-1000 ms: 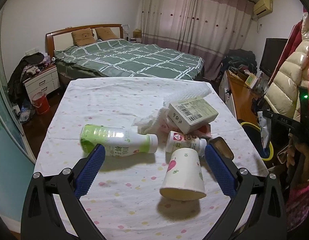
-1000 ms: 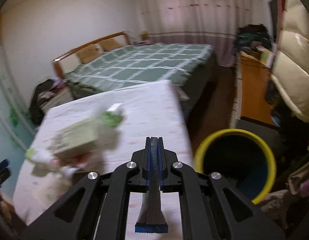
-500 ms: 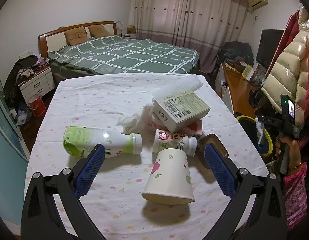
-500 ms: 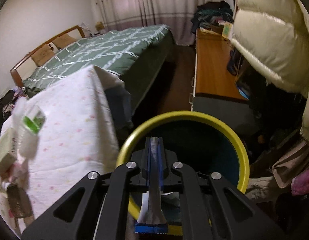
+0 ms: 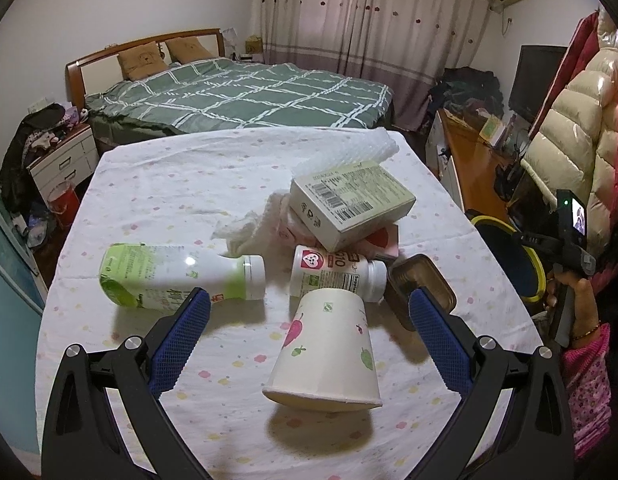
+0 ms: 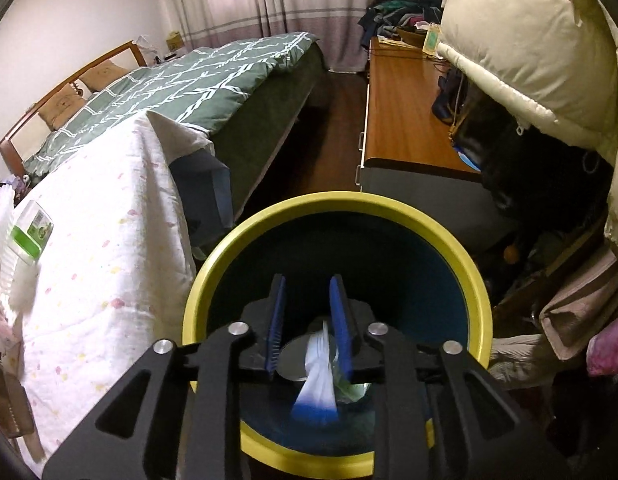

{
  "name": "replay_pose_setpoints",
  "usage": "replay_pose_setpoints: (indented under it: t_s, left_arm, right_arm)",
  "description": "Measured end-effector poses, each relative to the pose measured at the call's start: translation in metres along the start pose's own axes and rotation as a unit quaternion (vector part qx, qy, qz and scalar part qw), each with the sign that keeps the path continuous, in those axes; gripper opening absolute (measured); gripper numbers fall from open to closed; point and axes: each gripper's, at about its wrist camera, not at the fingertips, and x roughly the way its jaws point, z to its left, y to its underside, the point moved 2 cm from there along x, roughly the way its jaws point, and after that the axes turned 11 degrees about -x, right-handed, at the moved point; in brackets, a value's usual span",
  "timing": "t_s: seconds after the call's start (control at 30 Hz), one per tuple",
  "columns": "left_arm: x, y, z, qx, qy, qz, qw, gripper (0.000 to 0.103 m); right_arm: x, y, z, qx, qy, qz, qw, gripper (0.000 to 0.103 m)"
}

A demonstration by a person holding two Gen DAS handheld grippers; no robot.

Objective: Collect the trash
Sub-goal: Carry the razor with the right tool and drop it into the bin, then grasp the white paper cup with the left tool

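My left gripper is open just above a tilted paper cup on the table. Behind the cup lie a green-and-white bottle, a small white bottle, a brown tray, a barcode box and crumpled tissue. My right gripper hangs over the yellow-rimmed bin. Its jaws are opening, and a blurred white-and-blue wrapper slips down beside the right pad into the bin. In the left wrist view a hand holds the right gripper above the bin.
The table wears a white dotted cloth, with white foam netting at its far edge. A green-quilted bed stands behind. A wooden desk and hanging puffy coats crowd the right side by the bin.
My right gripper swung from over the table edge down above the bin, and its shut jaws have parted, freeing the wrapper. My left gripper moved slightly closer to the cup.
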Motion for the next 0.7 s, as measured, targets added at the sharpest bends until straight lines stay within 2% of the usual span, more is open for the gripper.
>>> replay_pose_setpoints:
  t_s: [0.3, 0.37, 0.5, 0.7]
  left_arm:
    - [0.018, 0.009, -0.009, 0.021, 0.000, 0.032, 0.9993, 0.098]
    - [0.028, 0.012, -0.015, 0.033, 0.005, 0.053, 0.9981, 0.098]
    - [0.050, 0.017, -0.024, 0.062, -0.015, 0.087, 0.9941, 0.098]
    - [0.074, 0.016, -0.024, 0.076, -0.032, 0.145, 0.9860, 0.098]
  right_arm:
    - [-0.005, 0.003, -0.002, 0.007, -0.008, -0.002, 1.000, 0.027]
    - [-0.005, 0.003, -0.002, 0.006, -0.009, -0.002, 1.000, 0.027]
    - [-0.005, 0.004, 0.000, 0.005, -0.011, 0.000, 1.000, 0.027]
    - [-0.004, 0.005, 0.001, 0.001, -0.014, 0.006, 1.000, 0.027]
